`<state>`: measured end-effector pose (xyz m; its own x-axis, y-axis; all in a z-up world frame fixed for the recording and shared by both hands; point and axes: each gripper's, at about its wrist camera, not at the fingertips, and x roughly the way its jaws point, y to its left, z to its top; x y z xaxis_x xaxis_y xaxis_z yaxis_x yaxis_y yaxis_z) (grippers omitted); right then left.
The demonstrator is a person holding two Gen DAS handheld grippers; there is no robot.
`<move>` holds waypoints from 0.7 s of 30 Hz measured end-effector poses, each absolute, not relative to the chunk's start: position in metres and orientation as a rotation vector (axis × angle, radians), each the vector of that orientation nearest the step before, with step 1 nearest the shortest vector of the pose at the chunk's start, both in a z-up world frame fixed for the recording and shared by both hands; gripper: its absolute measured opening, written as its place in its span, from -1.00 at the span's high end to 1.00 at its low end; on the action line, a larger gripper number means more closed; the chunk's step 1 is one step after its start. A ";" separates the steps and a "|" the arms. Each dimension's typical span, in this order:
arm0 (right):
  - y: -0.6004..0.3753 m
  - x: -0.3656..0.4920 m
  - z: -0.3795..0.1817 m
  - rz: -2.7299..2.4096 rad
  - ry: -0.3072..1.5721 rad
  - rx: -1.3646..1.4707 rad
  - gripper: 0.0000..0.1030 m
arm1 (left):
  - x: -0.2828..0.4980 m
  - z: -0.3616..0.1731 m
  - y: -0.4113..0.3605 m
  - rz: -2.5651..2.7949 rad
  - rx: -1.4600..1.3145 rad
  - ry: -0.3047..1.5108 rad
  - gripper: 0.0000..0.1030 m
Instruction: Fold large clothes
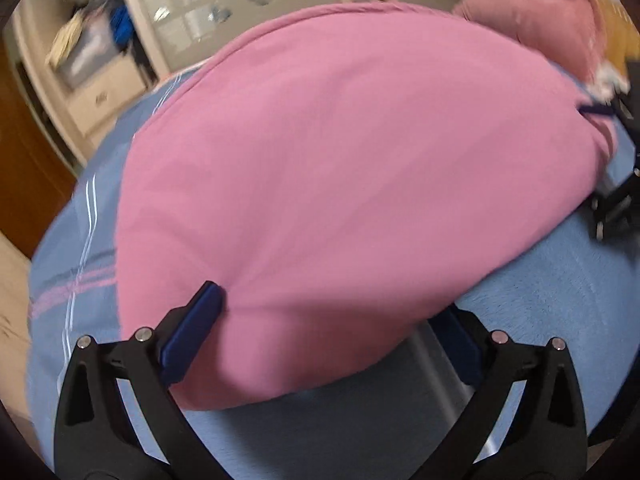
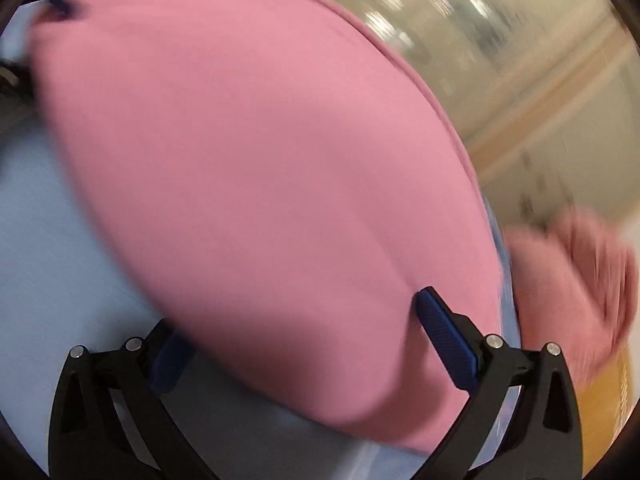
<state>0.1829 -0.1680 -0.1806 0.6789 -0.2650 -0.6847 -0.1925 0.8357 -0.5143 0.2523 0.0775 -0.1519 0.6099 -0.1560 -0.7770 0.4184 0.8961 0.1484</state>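
Note:
A large pink garment lies spread smooth on a blue bedspread. My left gripper is open wide and straddles the garment's near corner. Its left pad rests on top of the cloth, and the cloth half covers its right pad. In the right wrist view the same pink garment fills the frame. My right gripper is also open wide across the garment's near edge, with the right pad over the fabric and the left pad partly under it. Both views are motion-blurred.
A second pink garment is heaped at the far side of the bed, and that heap lies just right of my right gripper. A cream cabinet and mirrored wardrobe doors stand beyond the bed. The right gripper's black frame shows at the edge.

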 end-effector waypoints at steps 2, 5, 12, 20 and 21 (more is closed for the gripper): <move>-0.237 0.183 -0.178 -0.145 0.916 -0.449 -0.97 | 0.253 -0.150 0.090 -0.320 0.325 0.858 -0.96; -0.308 0.173 -0.182 -0.251 1.006 -0.266 -0.97 | 0.252 -0.148 0.101 -0.292 0.318 0.867 -0.96; -0.357 0.143 -0.185 -0.450 0.973 -0.255 -0.97 | 0.237 -0.157 0.173 -0.114 0.107 0.970 -0.96; -0.383 0.113 -0.150 -0.556 0.834 -0.130 -0.97 | 0.209 -0.134 0.191 0.107 0.223 0.847 -0.96; -0.382 0.110 -0.145 -0.548 0.819 -0.133 -0.97 | 0.209 -0.133 0.198 0.158 0.219 0.841 -0.96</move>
<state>0.1102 -0.3818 -0.1451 0.5531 -0.5119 -0.6573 0.4116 0.8539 -0.3187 0.2093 0.1981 -0.1335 0.6574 0.2240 -0.7195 -0.0519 0.9660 0.2533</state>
